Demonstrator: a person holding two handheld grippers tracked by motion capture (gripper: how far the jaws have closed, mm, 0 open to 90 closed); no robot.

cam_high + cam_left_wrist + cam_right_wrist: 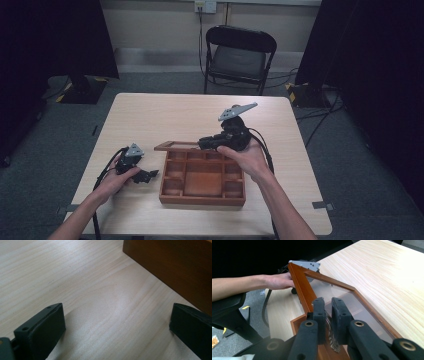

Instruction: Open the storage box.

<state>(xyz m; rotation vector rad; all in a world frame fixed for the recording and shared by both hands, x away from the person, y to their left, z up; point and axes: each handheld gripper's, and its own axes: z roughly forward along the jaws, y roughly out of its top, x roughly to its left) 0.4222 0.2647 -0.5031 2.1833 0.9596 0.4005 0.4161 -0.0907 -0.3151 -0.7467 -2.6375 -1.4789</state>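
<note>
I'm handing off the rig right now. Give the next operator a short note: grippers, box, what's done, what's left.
Right gripper: fingers shut on the metal clasp of the lid, holding the glass-paned lid part open.
Left gripper: open, low over the table just left of the box, holding nothing.
Box: wooden, compartments look empty.
Done: lid lifted partway.
Left: probably swing the lid fully open; steady the box with the left if it shifts.
</note>
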